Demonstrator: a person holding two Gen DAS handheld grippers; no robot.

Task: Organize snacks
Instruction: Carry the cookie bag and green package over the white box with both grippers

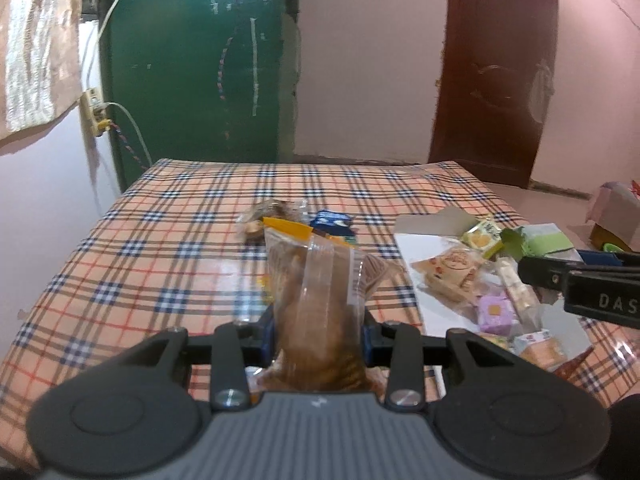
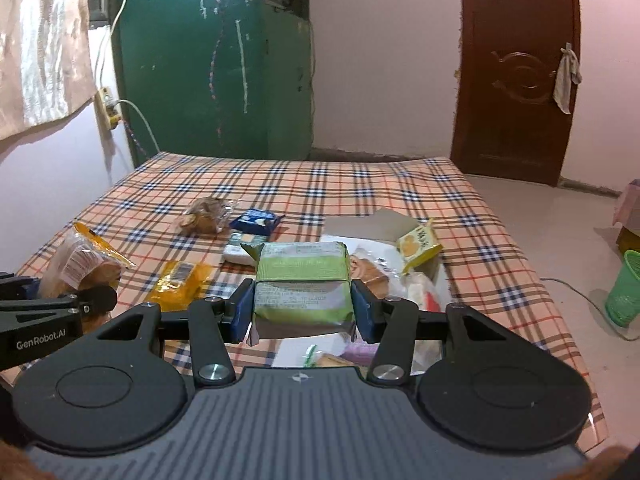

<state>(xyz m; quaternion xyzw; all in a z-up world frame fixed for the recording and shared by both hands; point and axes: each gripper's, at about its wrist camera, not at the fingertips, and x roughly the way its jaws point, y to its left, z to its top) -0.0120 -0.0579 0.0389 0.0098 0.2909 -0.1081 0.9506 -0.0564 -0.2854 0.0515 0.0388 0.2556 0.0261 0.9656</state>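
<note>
1. Two grippers are seen, one packet clenched in each.
2. A clear-wrapped brown pastry [image 1: 320,300] is pinched in the left gripper [image 1: 319,336], above the checked tabletop [image 1: 160,240].
3. A green packet [image 2: 303,284] is clamped crosswise in the right gripper [image 2: 303,312], above other snacks.

plaid cloth [image 2: 360,184] spread beneath and beyond the fingers | green cup [image 2: 624,288] on floor far right | brown door [image 2: 516,72] ahead right | green wall panel [image 2: 208,60] ahead left
</note>
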